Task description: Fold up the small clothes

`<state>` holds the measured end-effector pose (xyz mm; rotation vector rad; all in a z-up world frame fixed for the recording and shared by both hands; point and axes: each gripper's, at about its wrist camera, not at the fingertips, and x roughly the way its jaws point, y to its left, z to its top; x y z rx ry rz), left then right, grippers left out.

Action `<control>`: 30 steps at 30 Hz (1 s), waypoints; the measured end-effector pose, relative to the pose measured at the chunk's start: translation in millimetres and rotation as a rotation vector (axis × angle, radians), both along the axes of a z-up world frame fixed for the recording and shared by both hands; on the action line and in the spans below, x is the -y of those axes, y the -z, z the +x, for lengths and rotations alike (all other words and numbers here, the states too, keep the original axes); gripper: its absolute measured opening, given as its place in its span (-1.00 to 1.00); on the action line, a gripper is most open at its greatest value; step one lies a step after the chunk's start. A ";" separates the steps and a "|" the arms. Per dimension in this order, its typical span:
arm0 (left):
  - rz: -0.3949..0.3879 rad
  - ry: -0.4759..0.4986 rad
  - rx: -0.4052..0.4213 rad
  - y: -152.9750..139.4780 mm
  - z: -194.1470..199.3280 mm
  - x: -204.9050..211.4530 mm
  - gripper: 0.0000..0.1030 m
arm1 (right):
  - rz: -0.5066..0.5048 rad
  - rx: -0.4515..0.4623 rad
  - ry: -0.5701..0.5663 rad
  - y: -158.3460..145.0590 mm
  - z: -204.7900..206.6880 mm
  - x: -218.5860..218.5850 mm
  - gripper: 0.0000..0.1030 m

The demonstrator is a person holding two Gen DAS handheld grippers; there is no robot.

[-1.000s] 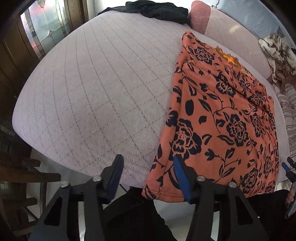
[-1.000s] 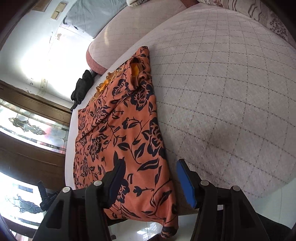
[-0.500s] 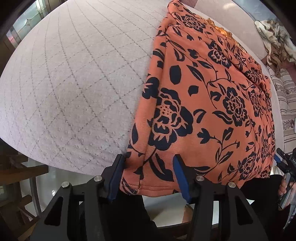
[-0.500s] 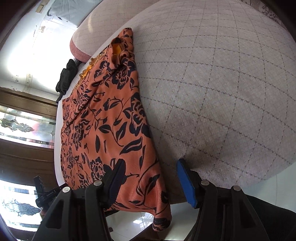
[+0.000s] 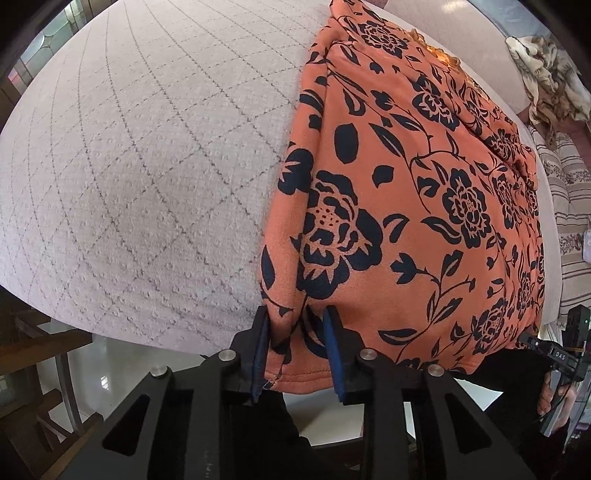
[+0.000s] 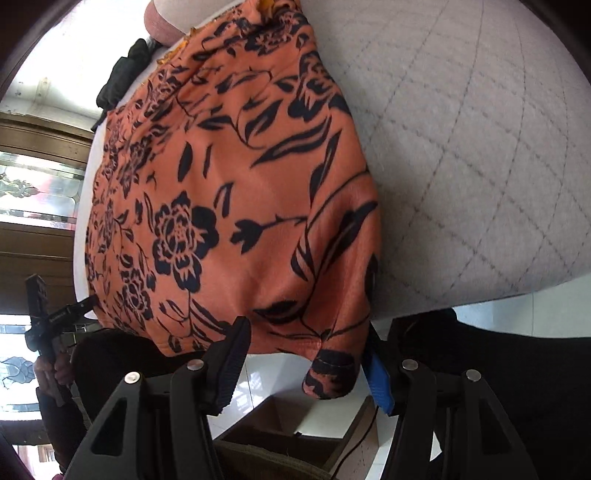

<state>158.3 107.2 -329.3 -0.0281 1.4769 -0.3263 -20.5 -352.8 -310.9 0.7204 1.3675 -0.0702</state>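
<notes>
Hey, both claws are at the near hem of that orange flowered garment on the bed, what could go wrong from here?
1. The left claw is pinching only the hem corner of the orange garment; such a shallow bite may slip when lifted.
2. The right claw is open around the other corner, which hangs off the mattress edge. Lifting now would probably skew the fold.
3. The far end near the pillow looks bunched, so creases may get folded in.
</notes>
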 end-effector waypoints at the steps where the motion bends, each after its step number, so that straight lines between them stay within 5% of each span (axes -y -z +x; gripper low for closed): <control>1: 0.008 0.000 0.003 -0.2 0.2 0.6 -0.44 | -0.006 -0.006 0.001 3.8 1.7 -2.9 0.09; 4: 0.022 0.015 0.018 -3.5 0.8 2.9 -0.83 | -0.074 -0.015 -0.046 -0.4 4.9 -14.2 -0.16; 8: 0.006 0.003 0.024 -8.1 4.7 -0.5 -0.85 | -0.200 -0.012 -0.158 -21.5 4.9 -27.9 -0.76; 12: -0.009 0.014 0.066 -24.9 5.1 -0.3 -0.86 | -0.232 0.046 -0.200 -49.6 0.9 -31.4 -0.80; 18: 0.015 0.033 0.111 -45.9 8.5 -2.2 -0.76 | -0.117 0.263 -0.145 -95.7 5.2 -19.6 -0.80; 21: 0.126 -0.007 0.101 -37.8 13.1 -8.0 -0.20 | -0.120 0.235 -0.115 -82.4 11.9 -15.2 -0.80; 23: 0.125 -0.006 0.082 -32.6 13.6 -10.6 0.10 | -0.091 0.196 -0.103 -68.2 15.7 -13.7 -0.80; 30: 0.120 0.029 0.038 -19.1 11.7 -4.4 0.00 | -0.075 0.126 -0.061 -43.9 13.4 -0.9 -0.75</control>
